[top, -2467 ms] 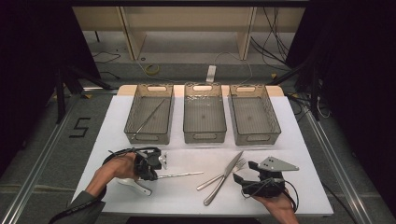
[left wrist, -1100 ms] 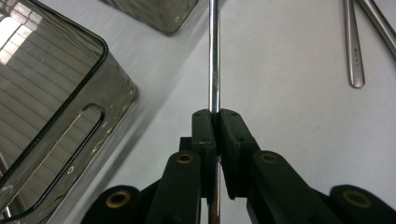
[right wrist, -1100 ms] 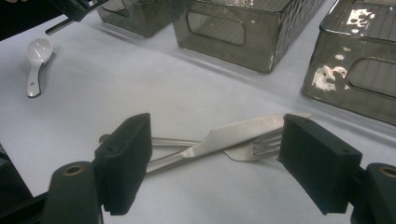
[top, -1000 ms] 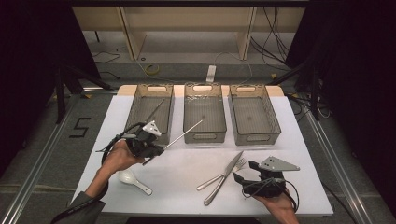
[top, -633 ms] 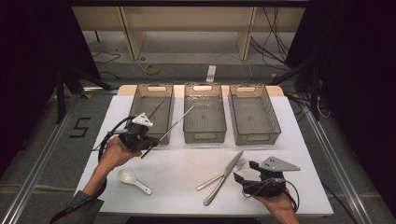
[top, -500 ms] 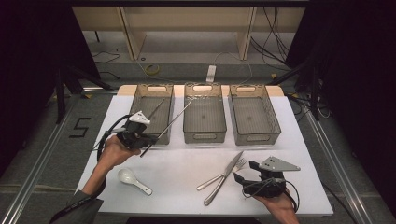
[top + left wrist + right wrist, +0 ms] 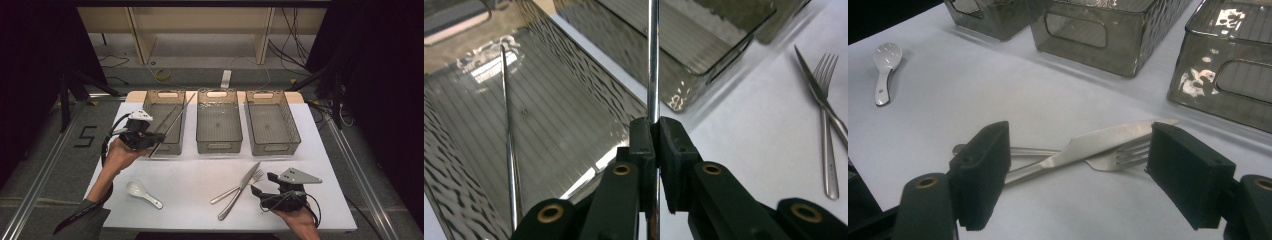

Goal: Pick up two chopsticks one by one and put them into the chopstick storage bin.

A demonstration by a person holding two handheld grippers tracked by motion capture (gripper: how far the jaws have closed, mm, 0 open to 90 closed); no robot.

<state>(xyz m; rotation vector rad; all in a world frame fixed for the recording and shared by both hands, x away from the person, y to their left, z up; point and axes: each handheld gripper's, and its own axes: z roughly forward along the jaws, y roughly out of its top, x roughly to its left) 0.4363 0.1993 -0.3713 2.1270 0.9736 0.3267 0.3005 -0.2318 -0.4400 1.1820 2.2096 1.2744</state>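
Left tool (image 7: 145,141) has its jaws pinched almost together on a thin metal chopstick (image 7: 172,125), gripping it near its lower end so that the rod runs up and away from the hand, slanting over the left bin (image 7: 150,107) toward that bin's far right corner. In the left gripper view the chopstick (image 7: 653,60) stands straight out between the two black pads, its free length crossing above the bin's ribbed floor and toward the wall shared with the middle bin (image 7: 219,145). A second chopstick (image 7: 509,140) already lies inside the left bin, along its length, so the held rod's long axis is only partly turned from the line it must take to lie beside its mate. As I judge it, the coming move turns on swinging the far tip leftward and down until the rod clears the rim and points along the bin. Right tool (image 7: 260,189) rests low on the white worktop (image 7: 190,170) with its jaws spread wide and nothing between them; in the right gripper view a knife (image 7: 1083,147) and fork (image 7: 1113,157) lie crossed just ahead of it, well apart from the left bin. A white spoon (image 7: 142,192) lies on the worktop nearer the left hand (image 7: 117,155).
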